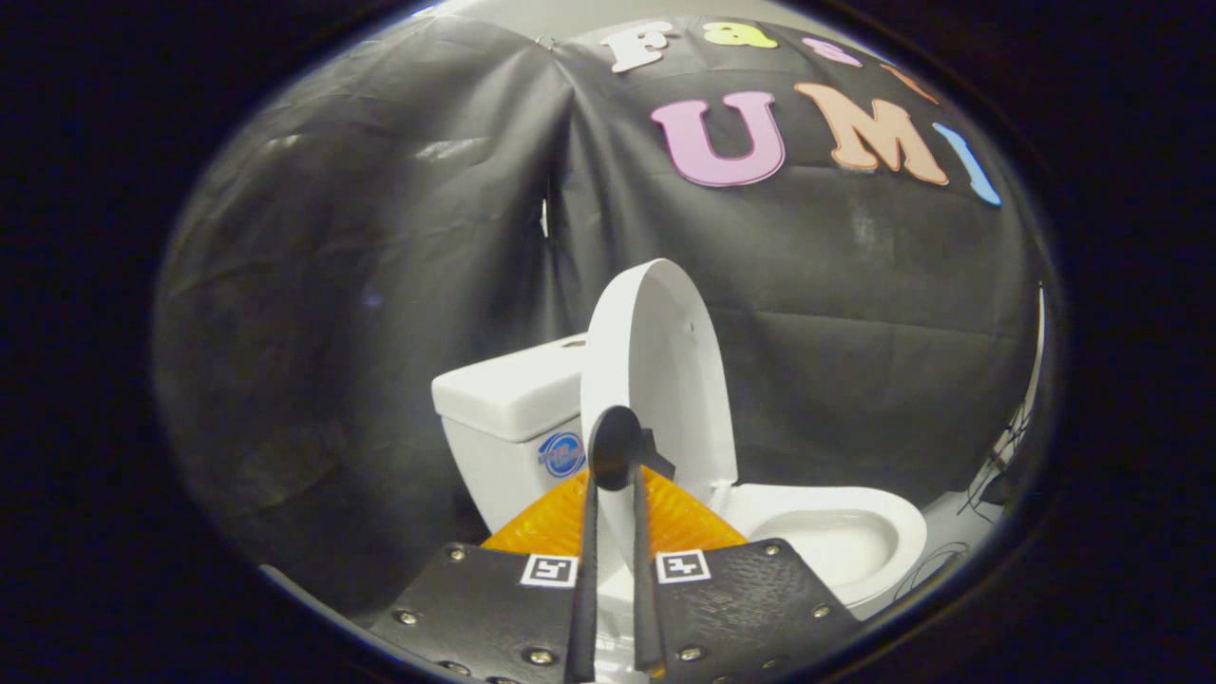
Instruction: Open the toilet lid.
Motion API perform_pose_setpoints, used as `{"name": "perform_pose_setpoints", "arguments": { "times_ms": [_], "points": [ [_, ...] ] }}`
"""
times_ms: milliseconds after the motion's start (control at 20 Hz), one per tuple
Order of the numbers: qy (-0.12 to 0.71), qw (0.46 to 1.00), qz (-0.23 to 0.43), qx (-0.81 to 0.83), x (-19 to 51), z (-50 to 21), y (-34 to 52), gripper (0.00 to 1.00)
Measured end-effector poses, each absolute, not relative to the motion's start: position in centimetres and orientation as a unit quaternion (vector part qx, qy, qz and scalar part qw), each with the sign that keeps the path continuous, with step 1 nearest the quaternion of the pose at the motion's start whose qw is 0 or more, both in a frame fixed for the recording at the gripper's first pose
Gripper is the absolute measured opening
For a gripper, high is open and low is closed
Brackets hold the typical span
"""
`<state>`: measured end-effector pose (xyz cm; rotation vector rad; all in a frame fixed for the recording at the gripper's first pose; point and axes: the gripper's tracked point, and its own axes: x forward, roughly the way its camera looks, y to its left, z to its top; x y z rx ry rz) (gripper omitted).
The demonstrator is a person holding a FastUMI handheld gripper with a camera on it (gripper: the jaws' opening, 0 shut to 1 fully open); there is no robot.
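lid (655, 370) upright before tank (508, 399), bowl (836, 537) right of lid

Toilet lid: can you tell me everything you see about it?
The toilet lid is white, oval, smooth and glossy, like plastic. It is raised nearly upright, leaning back toward the white tank, hinged at the back of the open bowl. The claw has its two fingers nearly together around the lid's thin edge; whether they press on it is unclear.

toilet lid (655, 370): smooth, glossy white plastic, at frame centre
tank (508, 399): glazed white ceramic look, left of the lid
bowl (836, 541): glossy white, lower right
booth wall (380, 237): matt black cloth, creased
gripper (616, 475): fingers nearly closed on the lid's edge, ribbed translucent pads
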<state>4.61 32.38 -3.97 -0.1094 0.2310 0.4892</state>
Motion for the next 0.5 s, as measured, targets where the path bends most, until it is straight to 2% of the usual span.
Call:
{"name": "perform_pose_setpoints", "arguments": {
  "times_ms": [100,200,450,500],
  "points": [
    [0.113,0.962,0.241,-0.058,3.9,-3.9,31.4,0.23],
    [0.106,0.965,0.235,-0.056,3.2,-3.2,30.2,0.42],
    [0.075,0.974,0.213,-0.019,2.8,0.0,26.9,0.96],
    [0.068,0.977,0.204,-0.012,2.8,0.7,25.8,0.97]
  ]
}}
